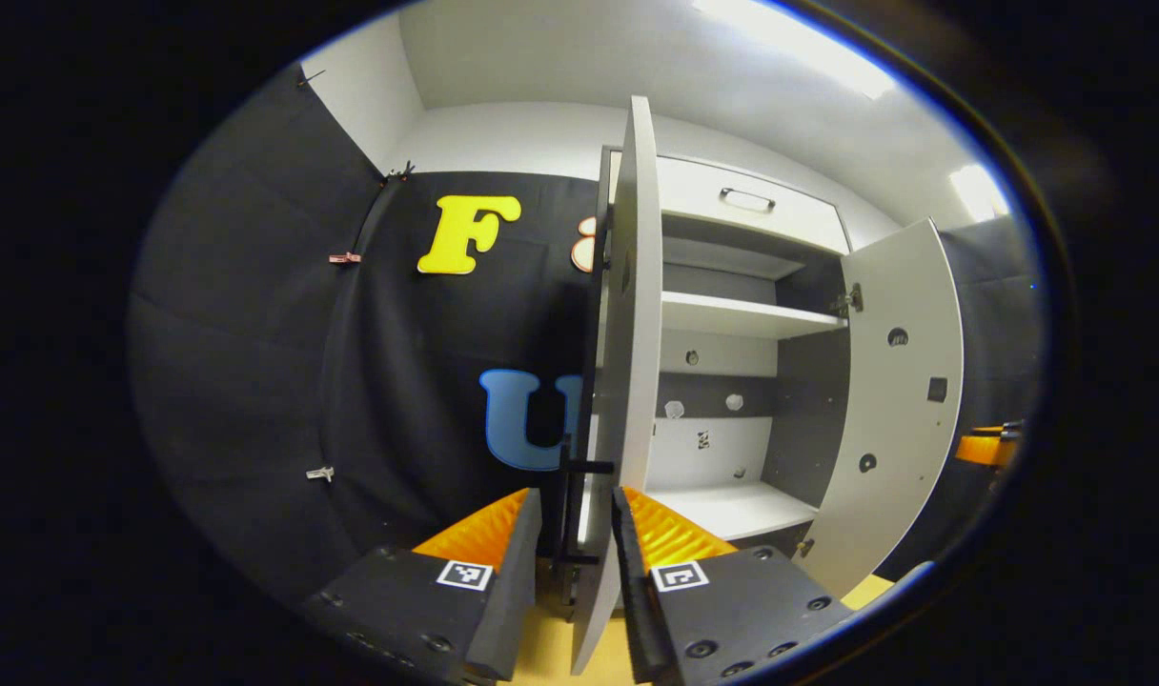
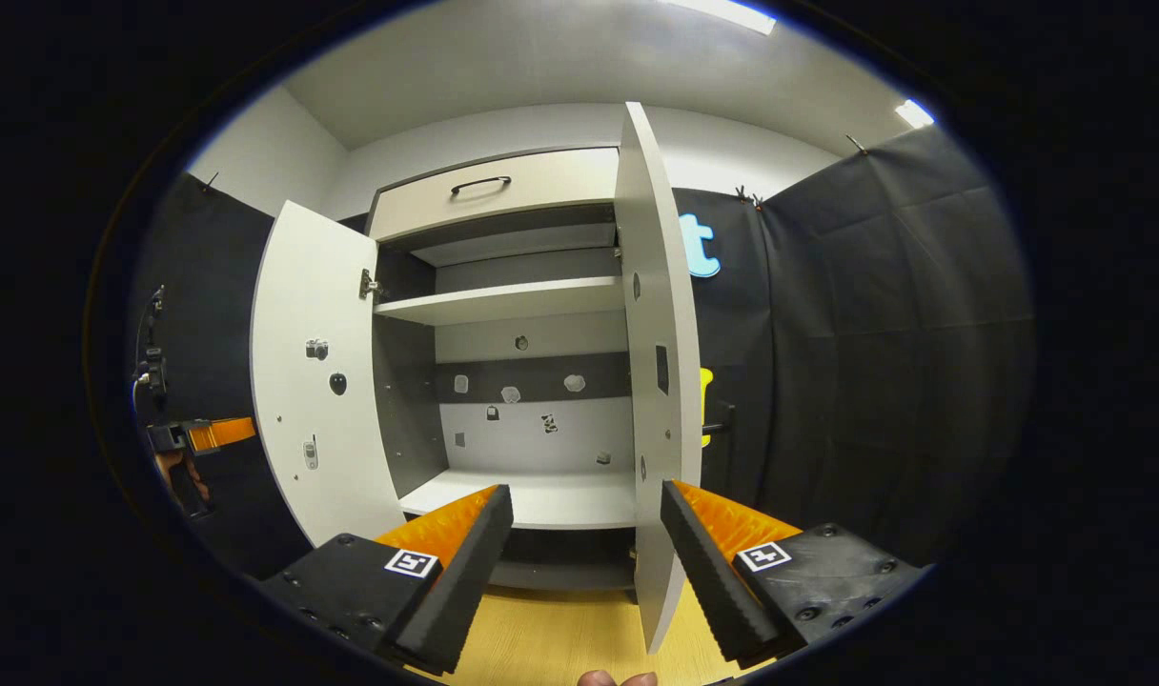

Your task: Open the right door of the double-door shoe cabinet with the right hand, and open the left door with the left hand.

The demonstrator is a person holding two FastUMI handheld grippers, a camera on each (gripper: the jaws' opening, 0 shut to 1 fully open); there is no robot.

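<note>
Left gripper (image 1: pixel 576 562): level, pointing at the cabinet (image 1: pixel 732 314). Fingers parted, clamped on nothing; left door (image 1: pixel 627 362) stands edge-on in the gap, its black handle (image 1: pixel 572 505) just ahead of the left finger. Contact cannot be told. Far right, the other gripper (image 1: pixel 987 446) is cut off.

Right gripper (image 2: pixel 587 548): released, jaws wide. Right door (image 2: pixel 660 381) swung open, edge just inside the right finger. Its handle (image 2: pixel 722 427) is mostly hidden behind the door.
</note>
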